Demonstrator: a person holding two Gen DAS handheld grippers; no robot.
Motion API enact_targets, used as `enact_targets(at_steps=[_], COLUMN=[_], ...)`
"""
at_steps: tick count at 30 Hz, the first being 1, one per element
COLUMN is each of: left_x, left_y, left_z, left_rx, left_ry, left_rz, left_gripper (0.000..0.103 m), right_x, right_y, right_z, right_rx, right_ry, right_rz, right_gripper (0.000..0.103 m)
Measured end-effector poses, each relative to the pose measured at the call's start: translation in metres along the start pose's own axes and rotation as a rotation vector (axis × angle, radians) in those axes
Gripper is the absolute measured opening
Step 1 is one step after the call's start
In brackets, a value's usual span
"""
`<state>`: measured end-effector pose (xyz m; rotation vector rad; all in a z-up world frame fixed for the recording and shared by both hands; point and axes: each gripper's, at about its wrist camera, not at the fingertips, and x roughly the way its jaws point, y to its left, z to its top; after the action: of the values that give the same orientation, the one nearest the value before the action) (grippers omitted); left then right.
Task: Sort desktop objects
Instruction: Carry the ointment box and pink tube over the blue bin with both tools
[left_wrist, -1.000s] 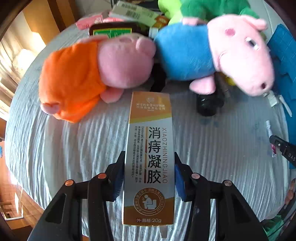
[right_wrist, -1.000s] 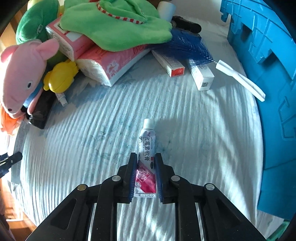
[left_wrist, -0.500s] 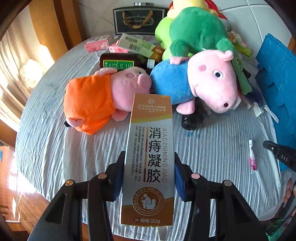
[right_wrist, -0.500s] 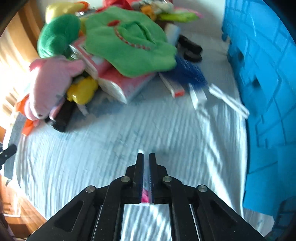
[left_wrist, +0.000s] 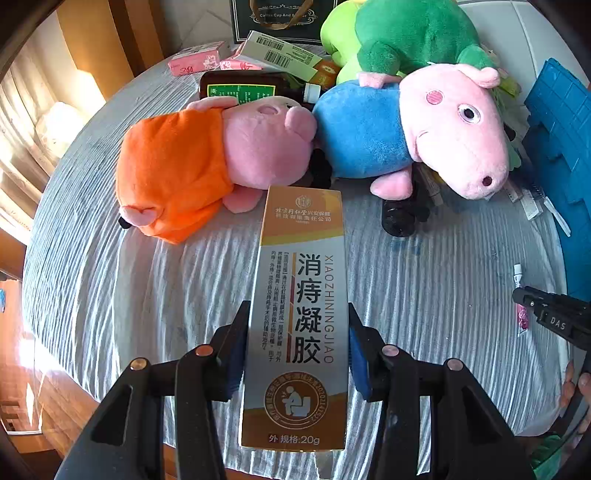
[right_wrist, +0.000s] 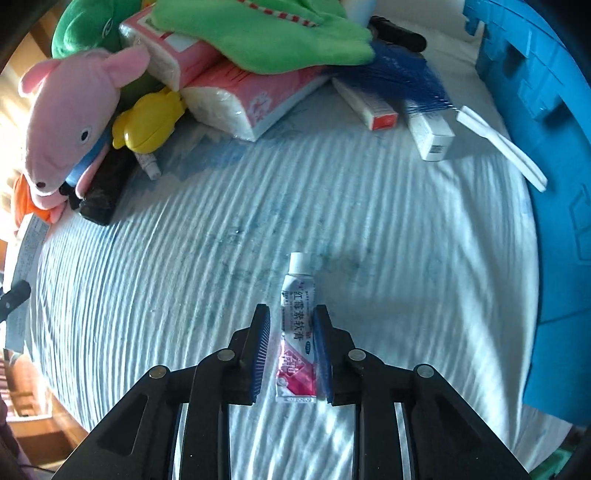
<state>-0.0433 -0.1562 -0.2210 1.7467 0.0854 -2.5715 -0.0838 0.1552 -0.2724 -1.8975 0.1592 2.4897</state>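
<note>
My left gripper (left_wrist: 297, 332) is shut on a tall orange and white medicine box (left_wrist: 301, 280), held above the grey-white ribbed tablecloth (left_wrist: 147, 295). In the right wrist view a small pink and white ointment tube (right_wrist: 297, 332) lies flat on the cloth, cap pointing away. My right gripper (right_wrist: 291, 314) straddles it with its jaws opening. A gap shows between the left pad and the tube, while the right pad sits close against it. The same tube (left_wrist: 519, 295) shows at the right edge of the left wrist view.
Plush pigs in orange (left_wrist: 207, 162) and blue (left_wrist: 406, 129) lie ahead, with a green plush (left_wrist: 406, 33) and a brown bottle (left_wrist: 255, 88) behind. A blue crate (right_wrist: 546, 147) lines the right side. Tissue packs (right_wrist: 251, 92), small boxes (right_wrist: 430, 136), a blue brush (right_wrist: 410, 77) and a yellow toy (right_wrist: 147, 122) crowd the far end.
My right gripper's jaws were pinched tight on the tube half a second ago and have now spread, with the tube lying flat on the cloth. The left gripper keeps its grip on the box.
</note>
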Motion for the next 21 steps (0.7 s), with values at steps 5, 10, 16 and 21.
enact_targets(at_steps=[5, 10, 16, 21], left_x=[-0.005, -0.034, -0.09, -0.133], left_y=[0.002, -0.002, -0.026, -0.061], left_z=[0.002, 0.006, 0.016, 0.03], left_rx=[-0.004, 0.015, 0.068, 0.123], left_ry=[-0.016, -0.099, -0.243, -0.346], left_rz=[-0.002, 0.0, -0.036, -0.088], left_gripper=[0.046, 0.046, 0.046, 0.046], right_x=[-0.003, -0.043, -0.123, -0.196], right_y=[0.003, 0.01, 0.025, 0.031], right_z=[0.001, 0.001, 0.013, 0.027], right_rx=[-0.012, -0.04, -0.095, -0.116], right_ry=[-0.006, -0.102, -0.285, -0.45], right_rz=[-0.024, 0.026, 0.07, 0.055], right_gripper=[0.018, 0.018, 0.018, 0.018])
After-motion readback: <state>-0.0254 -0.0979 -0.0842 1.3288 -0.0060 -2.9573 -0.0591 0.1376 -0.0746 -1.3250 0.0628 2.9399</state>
